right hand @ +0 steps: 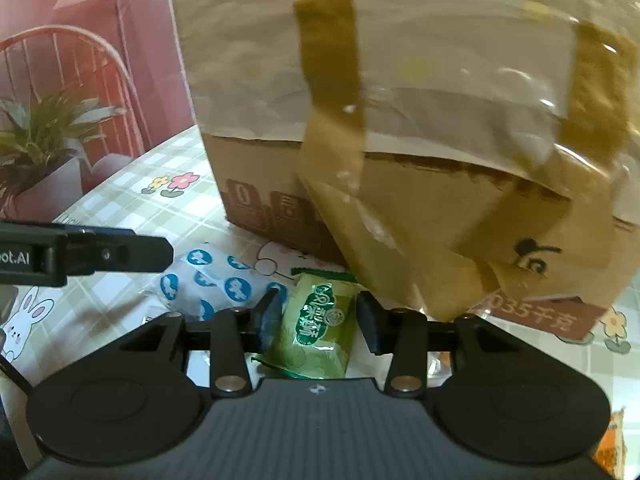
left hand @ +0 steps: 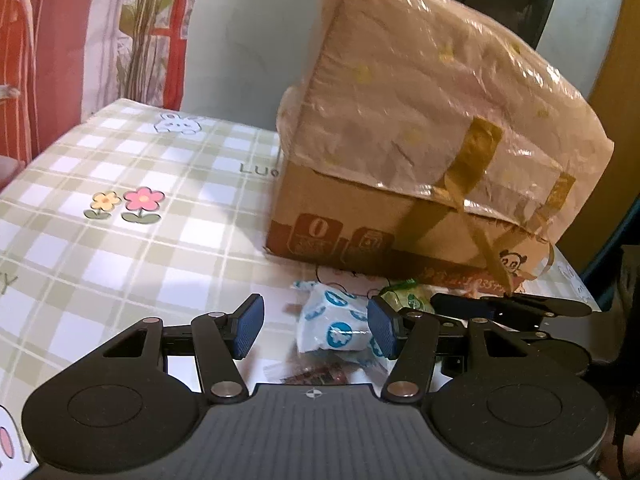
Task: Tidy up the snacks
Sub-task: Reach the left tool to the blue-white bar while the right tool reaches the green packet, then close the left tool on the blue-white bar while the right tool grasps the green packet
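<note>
Early going: right gripper (right hand: 316, 316) is straddling the green snack (right hand: 316, 324) with fingers open, left gripper (left hand: 316, 330) is gaping beside the blue-white packet (left hand: 334, 326), both snacks lying unsorted by the cardboard box (left hand: 400, 216) mid-table.

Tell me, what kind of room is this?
Probably a home, perhaps a dining corner. A table with a checked cartoon tablecloth holds a taped cardboard box and wrapped snacks, with a potted plant beside it.

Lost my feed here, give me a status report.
Left gripper open around blue-white snack. Right gripper open astride green snack, no grip yet. Cardboard box close ahead.
</note>
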`<state>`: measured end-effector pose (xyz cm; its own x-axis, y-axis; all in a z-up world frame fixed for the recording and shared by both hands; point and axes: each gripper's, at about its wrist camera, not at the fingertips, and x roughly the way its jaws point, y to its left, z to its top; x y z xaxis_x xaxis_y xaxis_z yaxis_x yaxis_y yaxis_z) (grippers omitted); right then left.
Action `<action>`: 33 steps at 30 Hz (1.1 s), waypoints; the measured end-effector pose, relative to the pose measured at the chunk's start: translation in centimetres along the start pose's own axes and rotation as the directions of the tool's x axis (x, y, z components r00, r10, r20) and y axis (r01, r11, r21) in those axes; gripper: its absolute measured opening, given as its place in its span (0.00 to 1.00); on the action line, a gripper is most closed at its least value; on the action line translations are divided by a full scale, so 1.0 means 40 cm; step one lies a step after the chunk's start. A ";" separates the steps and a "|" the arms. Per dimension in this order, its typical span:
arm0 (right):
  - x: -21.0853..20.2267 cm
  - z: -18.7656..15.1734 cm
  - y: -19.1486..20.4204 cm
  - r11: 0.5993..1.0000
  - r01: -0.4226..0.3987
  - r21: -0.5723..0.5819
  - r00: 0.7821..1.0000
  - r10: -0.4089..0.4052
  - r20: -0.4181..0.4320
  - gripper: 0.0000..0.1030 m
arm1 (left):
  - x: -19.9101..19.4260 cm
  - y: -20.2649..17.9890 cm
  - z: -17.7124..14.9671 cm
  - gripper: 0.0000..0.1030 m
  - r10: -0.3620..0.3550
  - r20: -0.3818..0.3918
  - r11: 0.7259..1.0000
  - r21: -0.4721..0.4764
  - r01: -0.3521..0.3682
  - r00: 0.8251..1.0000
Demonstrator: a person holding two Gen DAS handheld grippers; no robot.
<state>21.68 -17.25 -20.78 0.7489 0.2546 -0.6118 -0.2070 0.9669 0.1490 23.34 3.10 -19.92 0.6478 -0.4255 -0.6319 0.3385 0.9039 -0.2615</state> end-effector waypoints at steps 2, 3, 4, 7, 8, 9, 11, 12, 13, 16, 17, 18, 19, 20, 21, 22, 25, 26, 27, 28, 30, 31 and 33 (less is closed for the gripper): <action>-0.008 -0.010 -0.006 1.000 0.010 -0.006 1.000 -0.010 0.001 0.44 | 0.014 -0.005 -0.003 0.58 -0.003 -0.011 1.000 -0.003 0.003 1.000; -0.003 -0.014 -0.004 1.000 0.016 -0.012 1.000 -0.016 -0.012 0.44 | 0.020 -0.007 -0.004 0.58 -0.006 -0.017 1.000 -0.007 0.006 1.000; -0.003 -0.023 -0.007 1.000 0.017 -0.016 1.000 -0.017 -0.013 0.44 | 0.027 -0.009 -0.005 0.59 -0.009 -0.022 1.000 -0.013 0.009 1.000; -0.009 -0.035 -0.004 0.999 0.021 -0.040 1.000 -0.020 0.012 0.44 | 0.048 -0.017 -0.010 0.59 -0.012 -0.029 1.000 -0.024 0.011 1.000; -0.008 -0.034 -0.007 0.999 0.016 -0.035 1.000 -0.015 0.014 0.44 | 0.056 -0.019 -0.010 0.59 -0.012 -0.035 1.000 -0.027 0.011 0.999; -0.005 -0.032 -0.008 1.000 0.009 -0.028 1.000 -0.008 0.018 0.44 | 0.066 -0.023 -0.010 0.59 -0.012 -0.044 1.000 -0.030 0.011 0.999; -0.008 -0.034 -0.017 1.000 -0.004 -0.014 1.000 0.004 0.024 0.44 | 0.082 -0.027 -0.011 0.59 -0.017 -0.055 0.999 -0.030 0.015 0.998; -0.008 -0.034 -0.019 1.000 -0.008 -0.009 1.000 0.008 0.026 0.44 | 0.090 -0.031 -0.014 0.59 -0.015 -0.060 1.000 -0.028 0.013 0.998; -0.009 -0.034 -0.020 1.000 -0.009 -0.009 1.000 0.009 0.027 0.44 | 0.096 -0.034 -0.017 0.59 -0.012 -0.064 1.000 -0.027 0.010 0.998; -0.008 -0.033 -0.014 1.000 -0.001 -0.021 1.000 0.002 0.028 0.44 | 0.093 -0.044 -0.032 0.55 0.005 -0.038 1.000 -0.012 -0.006 0.999; -0.008 -0.033 -0.013 1.000 0.001 -0.024 1.000 -0.001 0.028 0.44 | 0.092 -0.041 -0.036 0.52 0.003 -0.030 1.000 -0.024 -0.004 1.000; -0.007 -0.033 -0.011 1.000 0.004 -0.028 1.000 -0.003 0.028 0.44 | 0.086 -0.038 -0.042 0.51 0.008 -0.019 0.999 -0.043 -0.008 1.000; -0.007 -0.034 -0.010 1.000 0.005 -0.031 1.000 -0.005 0.029 0.44 | 0.079 -0.035 -0.048 0.50 0.015 -0.010 0.999 -0.052 -0.015 1.000; -0.008 -0.035 -0.009 0.999 0.007 -0.035 1.000 -0.006 0.029 0.44 | 0.073 -0.035 -0.054 0.48 0.022 -0.003 0.998 -0.055 -0.023 1.000; -0.008 -0.036 -0.007 0.999 0.009 -0.038 1.000 -0.008 0.030 0.44 | 0.064 -0.034 -0.060 0.47 0.030 0.005 0.998 -0.062 -0.029 1.000; -0.008 -0.036 -0.006 0.999 0.010 -0.041 1.000 -0.008 0.030 0.45 | 0.055 -0.032 -0.066 0.47 0.033 0.010 0.997 -0.072 -0.032 0.999; -0.006 -0.037 -0.007 0.999 0.007 -0.040 0.999 -0.006 0.032 0.45 | 0.020 -0.019 -0.073 0.47 0.038 0.041 0.994 -0.109 -0.033 0.998; -0.006 -0.037 -0.008 0.999 0.005 -0.037 0.999 -0.003 0.032 0.45 | 0.008 -0.018 -0.074 0.47 0.042 0.055 0.993 -0.112 -0.035 0.998; -0.006 -0.038 -0.009 0.999 0.003 -0.035 1.000 -0.001 0.031 0.45 | -0.004 -0.016 -0.075 0.47 0.044 0.068 0.993 -0.114 -0.036 0.997; -0.006 -0.038 -0.011 0.999 0.000 -0.034 1.000 0.001 0.031 0.45 | -0.011 -0.016 -0.069 0.47 0.046 0.081 0.993 -0.115 -0.036 0.996; -0.006 -0.038 -0.013 1.000 -0.004 -0.028 0.999 0.005 0.032 0.44 | -0.031 -0.022 -0.071 0.47 0.053 0.104 0.993 -0.109 -0.042 0.993; -0.008 -0.039 -0.015 1.000 -0.011 -0.023 0.999 0.012 0.032 0.44 | -0.040 -0.028 -0.072 0.47 0.057 0.111 0.994 -0.104 -0.045 0.992; -0.011 -0.039 -0.021 0.999 -0.030 -0.015 0.999 0.031 0.033 0.42 | -0.054 -0.037 -0.076 0.47 0.063 0.117 0.994 -0.096 -0.052 0.991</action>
<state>20.52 -18.19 -21.86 0.7628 0.2845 -0.5807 -0.2390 0.9585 0.1557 19.36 2.80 -20.37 0.7434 -0.3702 -0.5571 0.2378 0.9247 -0.2972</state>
